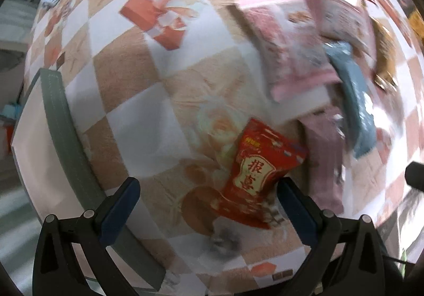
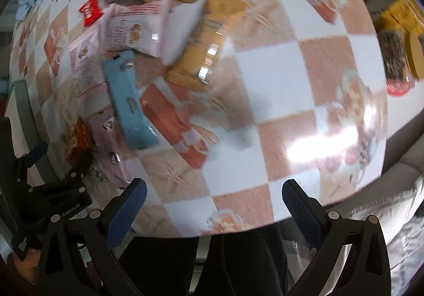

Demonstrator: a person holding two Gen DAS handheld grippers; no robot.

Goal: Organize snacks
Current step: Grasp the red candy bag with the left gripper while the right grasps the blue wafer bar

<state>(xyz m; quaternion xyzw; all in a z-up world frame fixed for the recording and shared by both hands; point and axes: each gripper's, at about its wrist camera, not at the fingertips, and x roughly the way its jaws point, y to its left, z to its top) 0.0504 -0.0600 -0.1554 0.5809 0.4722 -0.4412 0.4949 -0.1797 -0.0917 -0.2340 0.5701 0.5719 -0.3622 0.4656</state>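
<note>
Red snack packet [image 1: 257,171] on the checked tablecloth [image 1: 127,121], just ahead of my left gripper [image 1: 209,190].

My left tongs gape wide, holding nothing; the packet lies between the fingers, nearer one. I'd centre, lower, then close across its crinkled middle. A grey-rimmed bin [image 1: 61,121] waits alongside. My right gripper [image 2: 214,195], equally open and empty, hovers at the table edge, well clear of the heaped snacks [image 2: 137,39].

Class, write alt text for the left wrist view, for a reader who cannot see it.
An open left claw hovers over a red snack packet with gold Chinese characters, lying on a checkered tablecloth. Blurred pink packets and a blue packet are piled at upper right, and a white bin with a grey-green rim sits at left.
</note>
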